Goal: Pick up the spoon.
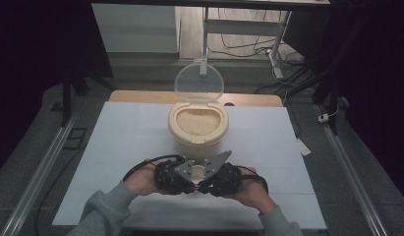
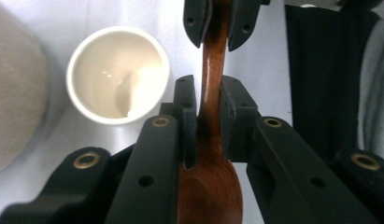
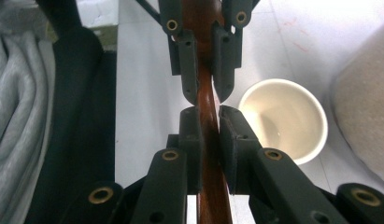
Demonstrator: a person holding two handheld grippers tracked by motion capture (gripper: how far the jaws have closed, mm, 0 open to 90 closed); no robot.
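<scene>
Both grippers clamp one glossy brown wooden spoon [image 2: 212,93]: left gripper [image 2: 206,121] near its bowl, right gripper [image 3: 208,135] on the handle. A small white ceramic cup [image 2: 117,74] sits just beside them. Seemingly a hand-over; next, one gripper should release.

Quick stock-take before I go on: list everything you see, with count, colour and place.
Table: one, white top, centre.
Container: one, cream, mid-table, filled with pale grains.
Lid: one, clear, standing open behind the container.
Cup: one, white, looks empty, between container and grippers.
Spoon: one, brown wood, held at both ends above the table.
Cables: several, dark, floor beyond the table.
Left gripper: black, shut on spoon.
Right gripper: black, shut on spoon.
Sleeves: two, grey, bottom edge.
</scene>
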